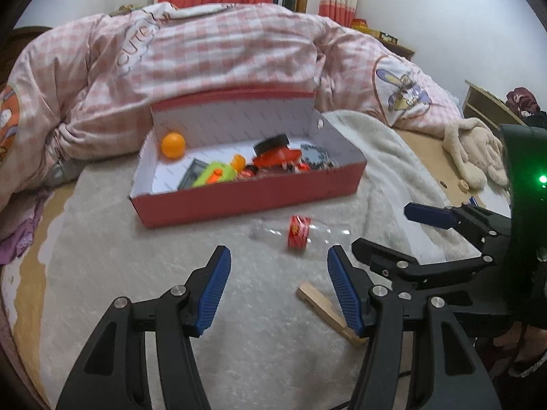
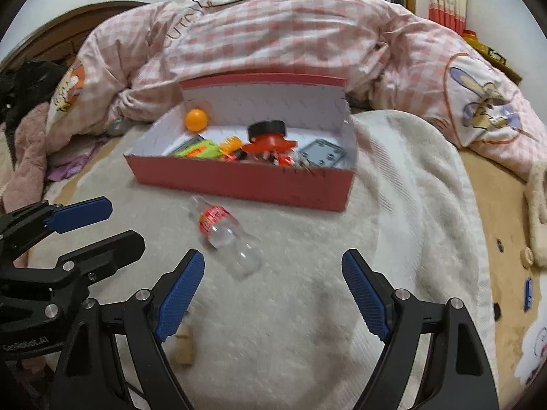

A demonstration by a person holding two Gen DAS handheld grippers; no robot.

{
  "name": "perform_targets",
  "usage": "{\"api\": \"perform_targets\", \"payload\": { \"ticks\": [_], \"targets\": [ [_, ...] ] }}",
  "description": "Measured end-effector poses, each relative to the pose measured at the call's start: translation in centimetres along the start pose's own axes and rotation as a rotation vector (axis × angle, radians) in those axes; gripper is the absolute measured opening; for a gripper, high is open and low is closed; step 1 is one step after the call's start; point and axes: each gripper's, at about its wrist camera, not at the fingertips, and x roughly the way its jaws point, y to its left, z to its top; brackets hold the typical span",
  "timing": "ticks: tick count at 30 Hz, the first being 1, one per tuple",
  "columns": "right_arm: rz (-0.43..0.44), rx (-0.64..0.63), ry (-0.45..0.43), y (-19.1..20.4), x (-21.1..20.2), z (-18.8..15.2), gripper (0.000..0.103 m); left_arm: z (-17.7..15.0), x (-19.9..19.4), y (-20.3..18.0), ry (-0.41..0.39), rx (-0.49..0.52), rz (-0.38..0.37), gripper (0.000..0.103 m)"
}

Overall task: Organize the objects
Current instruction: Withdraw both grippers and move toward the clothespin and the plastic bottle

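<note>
A red cardboard box (image 1: 246, 201) (image 2: 239, 179) lies open on a white fleece blanket. It holds an orange ball (image 1: 173, 145) (image 2: 196, 119), a green toy (image 1: 213, 174), a red-and-black toy (image 1: 275, 152) (image 2: 270, 136) and other small items. A clear plastic bottle (image 1: 301, 232) (image 2: 227, 232) with a red label lies on the blanket in front of the box. A wooden block (image 1: 328, 307) (image 2: 184, 345) lies nearer. My left gripper (image 1: 277, 266) is open and empty, just short of the bottle. My right gripper (image 2: 273, 270) is open and empty, the bottle just beyond its left finger.
A pink checked quilt (image 1: 218, 48) (image 2: 290, 34) is heaped behind the box. A beige plush toy (image 1: 475, 150) lies at the right on a tan mat. A small blue item (image 2: 528, 294) lies at the mat's right edge. Each gripper shows in the other's view.
</note>
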Motion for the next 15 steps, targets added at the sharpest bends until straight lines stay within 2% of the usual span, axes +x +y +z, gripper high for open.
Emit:
{"api": "perform_targets", "payload": {
  "ticks": [5, 11, 14, 15],
  "targets": [
    [-0.034, 0.026, 0.032, -1.0, -0.2, -1.5, 0.085, -0.7, 1.2, -0.5, 0.044, -0.033, -0.027, 0.059],
    [-0.068, 0.041, 0.035, -3.0, -0.9, -2.7, 0.085, -2.3, 4.0, -1.3, 0.147, -0.082, -0.062, 0.059],
    [-0.064, 0.06, 0.05, -3.9, -0.7, -3.2, 0.085, -2.7, 5.0, -2.7, 0.165, -0.044, -0.047, 0.058],
    [-0.059, 0.064, 0.055, -4.1, -0.7, -3.4, 0.085, -2.7, 5.2, -3.2, 0.161, -0.021, -0.025, 0.051]
  ]
}}
